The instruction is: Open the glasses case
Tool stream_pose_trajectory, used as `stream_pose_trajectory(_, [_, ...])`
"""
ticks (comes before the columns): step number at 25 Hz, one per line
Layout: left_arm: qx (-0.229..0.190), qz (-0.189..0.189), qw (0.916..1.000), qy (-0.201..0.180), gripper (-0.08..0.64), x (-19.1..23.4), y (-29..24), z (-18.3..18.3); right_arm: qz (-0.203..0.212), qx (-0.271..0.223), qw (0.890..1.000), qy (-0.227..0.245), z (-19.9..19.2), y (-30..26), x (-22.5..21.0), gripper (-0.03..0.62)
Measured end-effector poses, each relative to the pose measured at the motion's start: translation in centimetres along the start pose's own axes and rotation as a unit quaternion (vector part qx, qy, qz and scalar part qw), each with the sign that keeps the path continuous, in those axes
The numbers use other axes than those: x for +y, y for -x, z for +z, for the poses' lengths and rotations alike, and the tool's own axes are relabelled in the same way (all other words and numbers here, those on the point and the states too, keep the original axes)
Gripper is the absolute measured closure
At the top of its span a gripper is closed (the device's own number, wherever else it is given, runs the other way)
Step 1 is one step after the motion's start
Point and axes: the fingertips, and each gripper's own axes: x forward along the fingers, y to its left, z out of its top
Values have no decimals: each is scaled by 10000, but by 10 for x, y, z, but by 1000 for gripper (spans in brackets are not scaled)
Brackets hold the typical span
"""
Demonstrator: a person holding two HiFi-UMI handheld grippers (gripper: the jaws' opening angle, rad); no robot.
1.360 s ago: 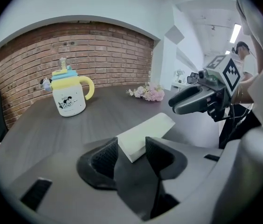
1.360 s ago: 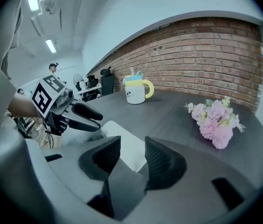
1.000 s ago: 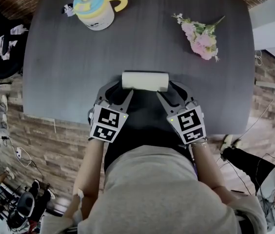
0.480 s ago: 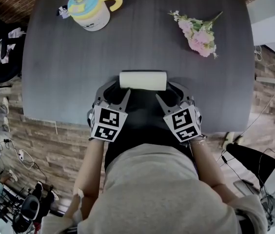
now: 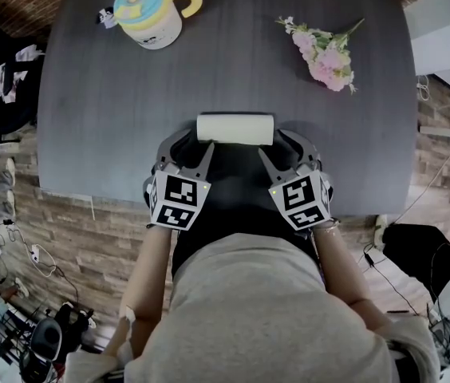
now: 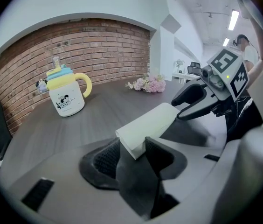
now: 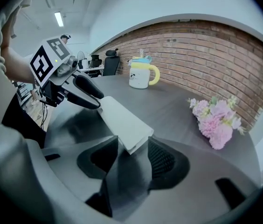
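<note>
A cream-white glasses case lies closed near the front edge of the dark table. My left gripper is shut on the case's left end, and my right gripper is shut on its right end. In the left gripper view the case runs away from the jaws, its near end pinched between the ribbed pads of the left gripper. The right gripper view shows the same from the other side: the case has its end clamped in the right gripper.
A white mug with a yellow handle and blue lid stands at the table's far left. A pink flower bunch lies at the far right. A brick wall runs behind the table. The person's torso presses against the front edge.
Only the head camera shifted a little. Both grippers stay clamped on the case's ends, and the case stays closed in the same spot.
</note>
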Motion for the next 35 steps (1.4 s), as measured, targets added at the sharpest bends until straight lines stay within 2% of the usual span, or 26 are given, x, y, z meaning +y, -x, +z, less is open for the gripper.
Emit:
stream_pose_trajectory(8, [-199,20,9998,-40,379,5,2,11,-5,-310,9995,109,14,6,-7,382])
stream_pose_trajectory(10, [-254,48,9996,-75,379,7,2,16,47,-444,9989,125,20,8,-8,399])
stream_pose_trajectory(13, [-216,-42,9996,-166,383,6,0,20,119,-600,9980,152,28,9,-9,457])
stream_pose_trajectory(19, [-318,-42,9990,-309,413,11,-3,30,239,-705,9971,148,37,8,-19,469])
stream_pose_trajectory(23, [-289,-42,9989,-368,422,20,-11,38,163,-724,9972,133,46,1,-30,485])
stream_pose_trajectory(29, [-232,-47,9992,-333,443,32,-23,46,223,-771,9961,-367,52,-12,-48,497])
stream_pose_trajectory(35, [-222,2,9998,1,476,47,-36,53,123,-745,9948,-685,53,-27,-65,512])
